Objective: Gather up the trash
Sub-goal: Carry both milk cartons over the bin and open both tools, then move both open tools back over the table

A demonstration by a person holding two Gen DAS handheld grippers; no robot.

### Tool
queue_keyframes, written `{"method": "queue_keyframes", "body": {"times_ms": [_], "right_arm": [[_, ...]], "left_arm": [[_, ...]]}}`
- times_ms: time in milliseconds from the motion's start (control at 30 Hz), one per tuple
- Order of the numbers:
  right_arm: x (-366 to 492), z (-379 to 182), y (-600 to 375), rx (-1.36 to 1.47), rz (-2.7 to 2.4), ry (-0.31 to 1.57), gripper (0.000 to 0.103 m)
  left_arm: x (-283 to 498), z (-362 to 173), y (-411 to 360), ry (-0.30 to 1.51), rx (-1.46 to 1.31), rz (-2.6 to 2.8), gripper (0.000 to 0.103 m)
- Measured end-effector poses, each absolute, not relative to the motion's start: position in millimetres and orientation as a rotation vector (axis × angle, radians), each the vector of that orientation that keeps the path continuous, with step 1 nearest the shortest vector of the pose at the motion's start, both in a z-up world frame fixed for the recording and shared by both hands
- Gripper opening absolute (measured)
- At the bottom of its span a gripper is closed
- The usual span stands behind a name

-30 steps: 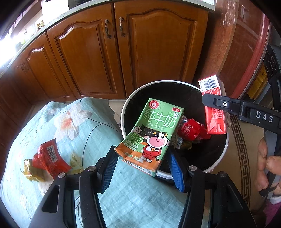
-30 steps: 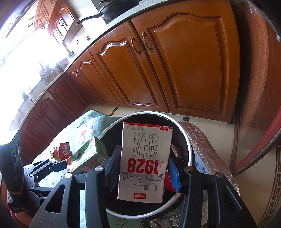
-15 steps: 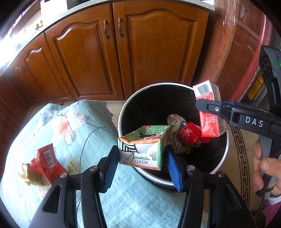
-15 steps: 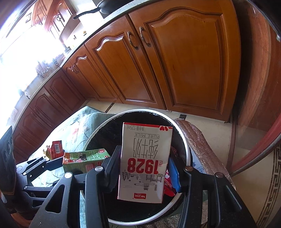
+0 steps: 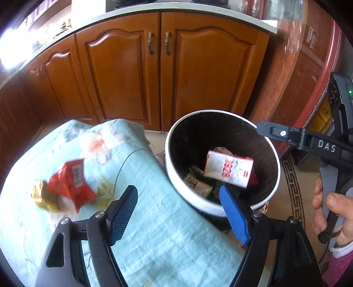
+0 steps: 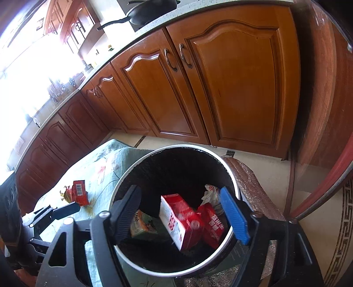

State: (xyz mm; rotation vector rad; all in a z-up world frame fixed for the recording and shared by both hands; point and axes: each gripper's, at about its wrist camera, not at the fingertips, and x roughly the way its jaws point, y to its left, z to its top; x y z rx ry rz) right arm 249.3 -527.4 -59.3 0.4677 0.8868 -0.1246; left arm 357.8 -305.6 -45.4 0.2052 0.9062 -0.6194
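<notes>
A floral-clothed surface [image 5: 154, 231] is set before wooden kitchen cabinets [image 5: 158, 72], beside a white bin [image 5: 176, 176] holding milk cartons [image 6: 178, 218]; both grippers' fingers are spread, empty.

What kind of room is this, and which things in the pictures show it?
Most likely a home kitchen. Wooden cabinet doors run under a pale countertop, and a black frying pan sits on top. A round trash bin with milk cartons inside stands on the tiled floor.

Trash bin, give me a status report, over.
Left gripper open, empty. Right gripper open above bin. Red carton and green carton inside. Red wrapper on cloth.
</notes>
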Motion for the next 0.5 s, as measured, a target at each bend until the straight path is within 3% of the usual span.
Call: {"method": "queue_keyframes", "body": {"times_ms": [133,500], "right_arm": [[239.5,-57.8,-514.3,0.487,-0.101,0.869,0.091],[212.7,-55.1,-440.0,0.490,0.017,0.868,0.092]], "left_arm": [[341.7,-54.4,-265.5,0.906,0.129,-0.552,0.085],[307.6,-66.4,-163.4,0.904,-0.038,-0.389,0.085]]}}
